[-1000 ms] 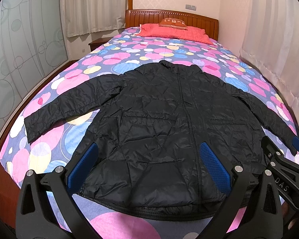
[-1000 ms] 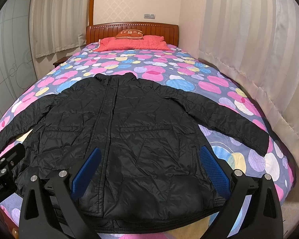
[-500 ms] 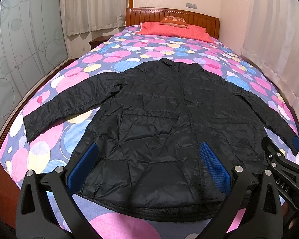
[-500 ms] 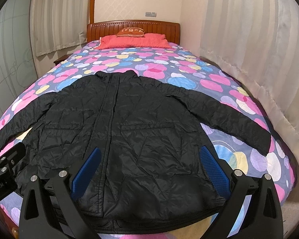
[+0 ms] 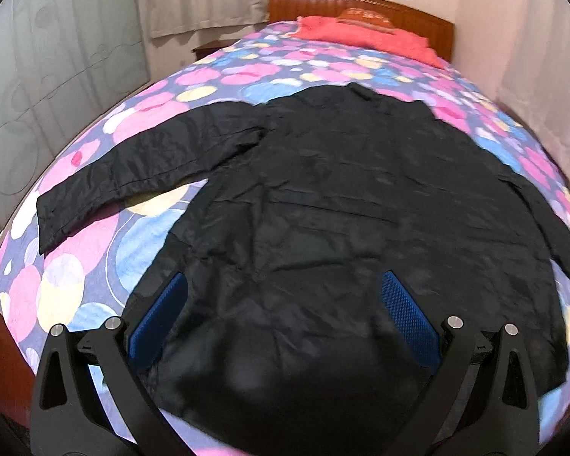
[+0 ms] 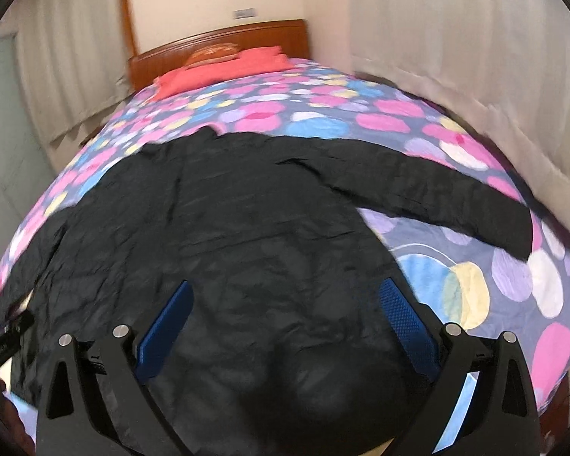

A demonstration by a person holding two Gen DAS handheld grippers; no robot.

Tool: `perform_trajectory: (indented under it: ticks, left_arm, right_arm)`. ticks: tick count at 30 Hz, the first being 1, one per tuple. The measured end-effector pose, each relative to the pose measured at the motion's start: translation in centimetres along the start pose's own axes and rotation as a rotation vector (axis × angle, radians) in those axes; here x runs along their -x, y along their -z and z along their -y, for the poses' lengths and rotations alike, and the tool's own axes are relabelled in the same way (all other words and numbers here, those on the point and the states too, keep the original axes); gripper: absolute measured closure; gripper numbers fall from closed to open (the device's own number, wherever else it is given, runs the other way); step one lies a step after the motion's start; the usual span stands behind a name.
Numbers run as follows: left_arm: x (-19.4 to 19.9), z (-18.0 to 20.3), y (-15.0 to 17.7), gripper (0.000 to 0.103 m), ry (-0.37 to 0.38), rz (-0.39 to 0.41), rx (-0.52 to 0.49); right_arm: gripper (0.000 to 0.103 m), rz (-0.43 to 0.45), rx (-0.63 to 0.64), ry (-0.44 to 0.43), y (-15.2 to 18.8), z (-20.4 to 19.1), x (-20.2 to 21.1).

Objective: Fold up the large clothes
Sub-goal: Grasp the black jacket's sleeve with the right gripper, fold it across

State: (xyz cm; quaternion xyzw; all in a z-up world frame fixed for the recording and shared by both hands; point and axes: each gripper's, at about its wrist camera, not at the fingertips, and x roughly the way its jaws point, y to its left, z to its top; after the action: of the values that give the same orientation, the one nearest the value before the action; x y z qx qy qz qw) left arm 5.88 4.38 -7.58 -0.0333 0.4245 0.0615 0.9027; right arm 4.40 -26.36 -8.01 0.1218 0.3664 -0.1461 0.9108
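Note:
A black quilted jacket (image 5: 342,205) lies flat on the bed, front up, collar far, both sleeves spread out; it also shows in the right wrist view (image 6: 247,228). Its left sleeve (image 5: 133,167) reaches toward the bed's left edge, its right sleeve (image 6: 437,193) toward the right. My left gripper (image 5: 285,315) is open and empty over the jacket's lower left hem. My right gripper (image 6: 285,319) is open and empty over the lower right part. The left gripper's tip (image 6: 3,338) shows at the left edge of the right wrist view.
The bed has a spotted pink, blue and purple cover (image 5: 76,266), red pillows (image 5: 361,34) and a wooden headboard (image 5: 361,3). Curtains (image 6: 475,38) hang along the right wall. A frosted sliding door (image 5: 38,76) stands left of the bed.
Both grippers have moved forward and down toward the jacket's lower half and tilted apart, the left view rolling one way and the right the other. The jaws stay open.

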Motion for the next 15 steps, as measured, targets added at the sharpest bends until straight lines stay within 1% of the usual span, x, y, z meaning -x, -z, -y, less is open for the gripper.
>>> perform_trajectory:
  ticks: [1, 2, 3, 5, 8, 10, 11, 15]
  left_arm:
    - [-1.0, -0.5, -0.2, 0.002, -0.012, -0.013, 0.015]
    - [-1.7, -0.8, -0.4, 0.002, -0.021, -0.023, 0.028]
    - [-2.5, -1.3, -0.7, 0.002, -0.032, -0.035, 0.046]
    - [-3.8, -2.0, -1.0, 0.002, -0.053, -0.051, 0.076]
    - [-5.3, -3.4, -1.4, 0.002, -0.081, -0.065, 0.133]
    - [-6.1, -4.0, -1.7, 0.002, -0.104, -0.077, 0.158]
    - [-6.5, -4.2, -1.9, 0.002, -0.117, -0.082, 0.168]
    - [-7.6, -5.0, -2.2, 0.002, -0.167, -0.090, 0.190]
  right_arm:
    - [0.043, 0.003, -0.020, 0.006, -0.2, 0.7, -0.3]
    - [0.050, -0.007, -0.051, 0.034, -0.5, 2.0, -1.0]
    - [0.050, -0.017, -0.080, 0.048, -0.8, 3.1, -1.6]
    - [0.050, -0.019, -0.173, 0.047, -1.5, 6.2, -2.9]
    - [0.048, -0.004, -0.306, 0.102, -2.0, 11.1, -4.2]
    - [0.046, 0.000, -0.385, 0.116, -1.9, 13.7, -4.8]
    - [0.044, 0.000, -0.447, 0.127, -1.8, 15.7, -5.3]
    - [0.043, 0.006, -0.661, 0.128, -0.7, 21.5, -6.8]
